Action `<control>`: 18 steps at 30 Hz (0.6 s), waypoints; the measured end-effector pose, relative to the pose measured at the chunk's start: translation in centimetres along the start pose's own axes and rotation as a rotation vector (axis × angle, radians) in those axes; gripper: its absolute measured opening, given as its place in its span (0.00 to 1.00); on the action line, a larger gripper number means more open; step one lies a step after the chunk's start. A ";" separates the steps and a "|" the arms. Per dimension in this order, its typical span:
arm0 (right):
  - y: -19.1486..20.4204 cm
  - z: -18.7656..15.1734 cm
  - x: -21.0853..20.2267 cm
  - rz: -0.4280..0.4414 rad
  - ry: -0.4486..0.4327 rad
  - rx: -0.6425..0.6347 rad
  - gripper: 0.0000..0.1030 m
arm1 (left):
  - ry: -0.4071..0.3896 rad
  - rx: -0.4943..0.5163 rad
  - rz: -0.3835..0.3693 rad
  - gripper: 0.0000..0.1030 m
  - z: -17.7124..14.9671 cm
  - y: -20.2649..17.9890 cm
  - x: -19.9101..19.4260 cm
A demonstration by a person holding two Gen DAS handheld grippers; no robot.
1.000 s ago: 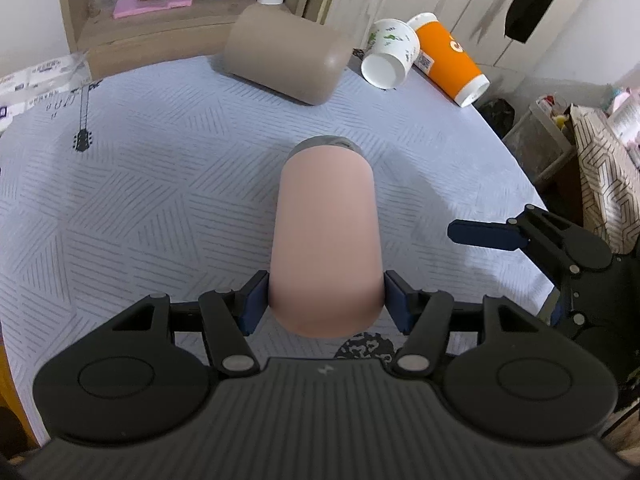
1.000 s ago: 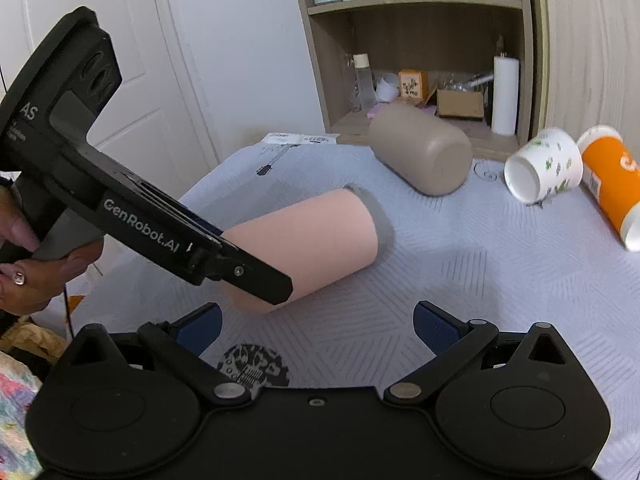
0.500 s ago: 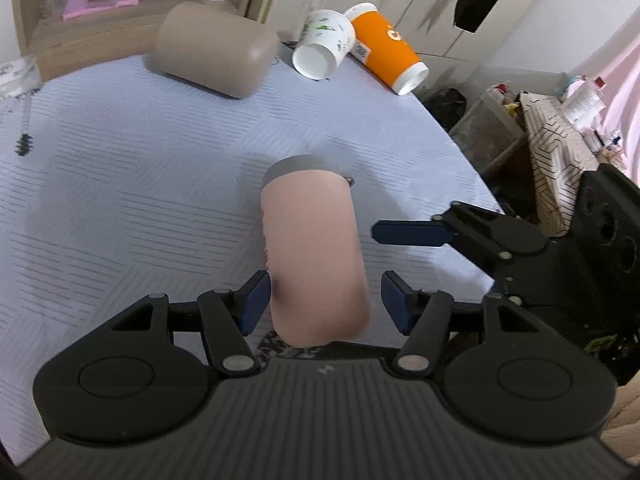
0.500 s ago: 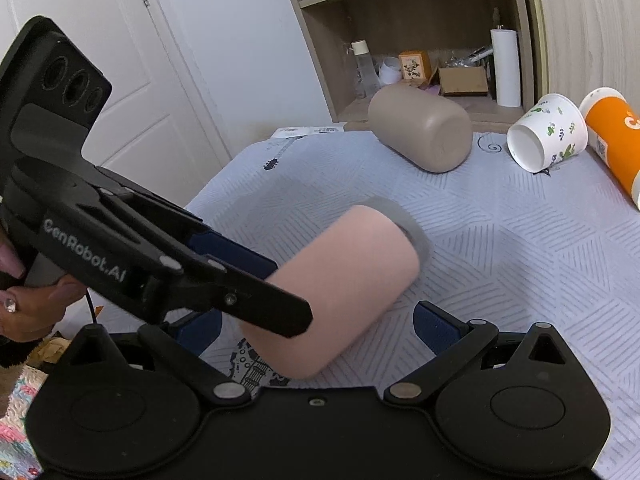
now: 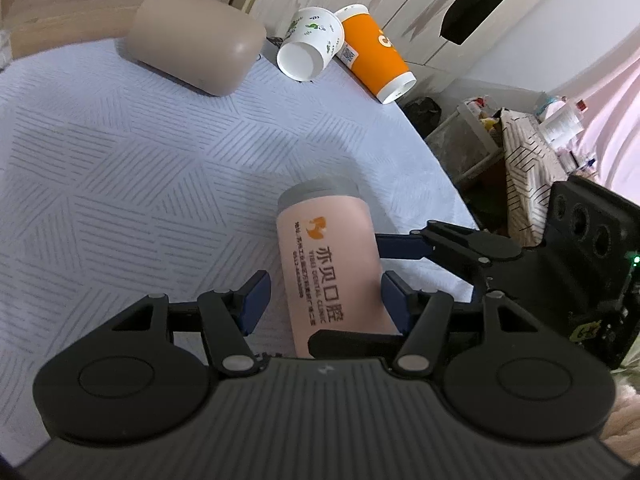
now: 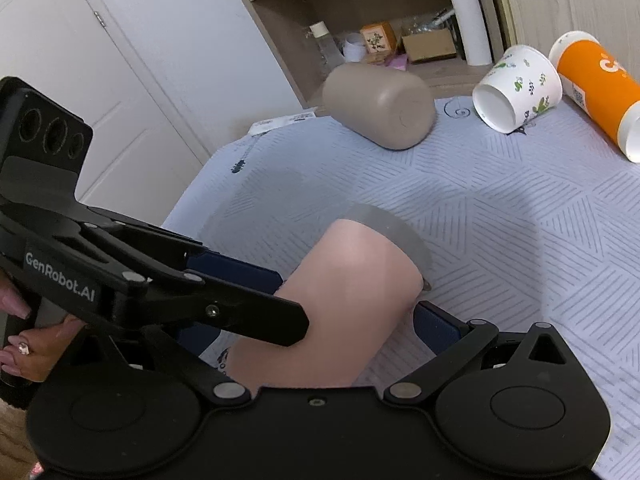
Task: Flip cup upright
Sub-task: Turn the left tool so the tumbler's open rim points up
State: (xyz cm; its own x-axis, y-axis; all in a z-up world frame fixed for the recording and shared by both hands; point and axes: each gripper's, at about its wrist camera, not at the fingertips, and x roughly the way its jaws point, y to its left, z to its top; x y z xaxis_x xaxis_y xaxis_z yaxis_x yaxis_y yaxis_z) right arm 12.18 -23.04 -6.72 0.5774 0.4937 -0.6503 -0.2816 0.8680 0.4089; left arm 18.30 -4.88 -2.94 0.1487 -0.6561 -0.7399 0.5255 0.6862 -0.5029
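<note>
Cup (image 5: 328, 264) lies tilted between both hand-held grippers, long axis pointing straight ahead of the left hand-held gripper (image 5: 325, 298), which is spread; right hand-held gripper (image 6: 320, 320) straddles it crosswise, grip unclear.

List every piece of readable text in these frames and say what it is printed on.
"GenRobot.AI": on the left gripper, white lettering on its body.
"亦贝口腔": on the pink cup, large orange characters.
Smaller orange lines beside them on the cup: too small to read.
Orange cup: a partial white letter and a QR code, unreadable.
</note>
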 end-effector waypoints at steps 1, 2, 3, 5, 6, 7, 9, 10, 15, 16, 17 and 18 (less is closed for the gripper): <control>0.0 0.1 0.2 -0.002 0.006 0.005 1.00 | 0.002 -0.004 -0.009 0.58 0.1 0.1 0.1; -0.3 0.2 0.2 -0.001 0.013 0.007 1.00 | 0.004 -0.007 -0.017 0.58 0.1 0.3 0.2; -0.4 0.2 0.4 0.003 0.024 0.013 0.98 | 0.007 -0.011 -0.026 0.58 0.2 0.4 0.5; -0.8 0.3 0.8 0.013 0.050 0.032 0.93 | 0.015 -0.021 -0.041 0.59 0.4 0.6 0.9; -0.8 0.3 0.8 0.012 0.044 0.030 0.91 | 0.019 -0.023 -0.047 0.59 0.6 0.7 1.2; -0.8 0.3 0.9 0.007 0.044 0.027 0.89 | 0.022 -0.025 -0.052 0.59 0.7 0.8 1.3; -0.9 0.6 0.9 0.008 0.046 0.031 0.87 | 0.029 -0.031 -0.060 0.59 0.9 0.8 1.7; -1.0 0.6 0.9 0.012 0.048 0.036 0.86 | 0.031 -0.030 -0.061 0.59 0.9 0.8 1.8; -1.3 0.7 0.8 0.025 0.052 0.033 0.86 | 0.025 -0.028 -0.066 0.60 0.8 0.7 2.0; -1.3 0.8 0.7 0.027 0.051 0.031 0.86 | 0.021 -0.027 -0.065 0.60 0.7 0.6 2.0; -1.3 0.7 0.7 0.029 0.048 0.028 0.86 | 0.016 -0.019 -0.062 0.60 0.6 0.5 2.0; -1.4 0.6 0.5 0.031 0.045 0.024 0.86 | 0.008 -0.005 -0.057 0.60 0.4 0.3 1.9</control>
State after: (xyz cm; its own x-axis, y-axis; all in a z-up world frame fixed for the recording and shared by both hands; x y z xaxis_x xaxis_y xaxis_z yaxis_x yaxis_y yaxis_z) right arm 13.35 -24.02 -7.19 0.5337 0.5230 -0.6646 -0.2802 0.8508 0.4445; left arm 19.09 -6.05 -4.28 0.1119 -0.6915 -0.7136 0.5285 0.6496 -0.5466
